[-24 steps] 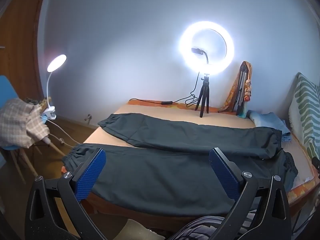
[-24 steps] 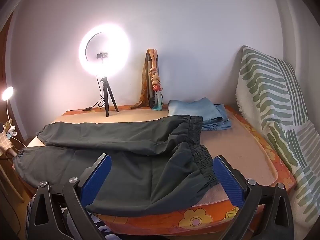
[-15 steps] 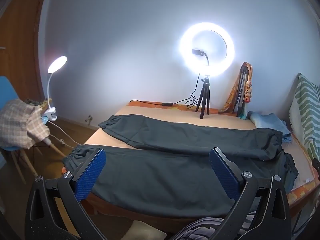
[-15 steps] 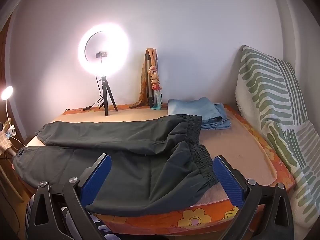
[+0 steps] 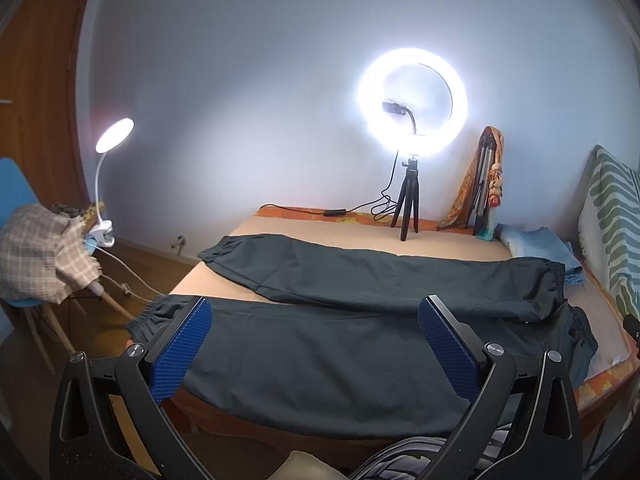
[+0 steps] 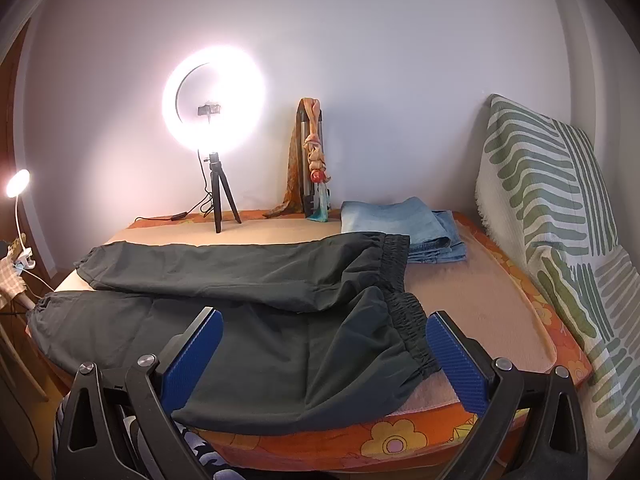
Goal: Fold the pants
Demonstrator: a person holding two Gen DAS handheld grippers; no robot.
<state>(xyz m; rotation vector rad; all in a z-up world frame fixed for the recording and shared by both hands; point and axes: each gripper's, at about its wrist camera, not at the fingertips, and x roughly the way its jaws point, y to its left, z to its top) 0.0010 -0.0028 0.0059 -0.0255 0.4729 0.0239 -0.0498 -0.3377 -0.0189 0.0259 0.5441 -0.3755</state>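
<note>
Two grippers hang in front of you, both spread as wide as they go and both empty. Your left gripper [image 5: 316, 344] hovers over the near leg of the dark pants [image 5: 340, 364], its blue pads apart from the cloth on either side. Your right gripper [image 6: 324, 354] is framed around the waistband end of the same garment, with nothing pinched between its pads.

You can see the pants [image 6: 248, 320] laid out flat along the bed [image 6: 480, 312], running lengthwise from the left edge to the right half. The two legs lie side by side: the far leg rests toward the wall, and the near leg lies along the front edge, its lower side draping a little over that edge. The cuffs sit at the left edge of the bed; the elastic waistband, gathered and ruffled, sits toward the right, short of the right edge.

Behind the waistband, toward the far right corner, a folded stack of blue jeans [image 6: 400, 224] lies just beside the far leg's top. A lit ring light [image 5: 412, 102] on a small black tripod stands at the back edge by the wall. A green-striped cushion [image 6: 560, 208] leans at the right edge. Off the bed on the left, a clip lamp [image 5: 114, 136] glows above a blue chair draped with checked cloth [image 5: 40, 256].
</note>
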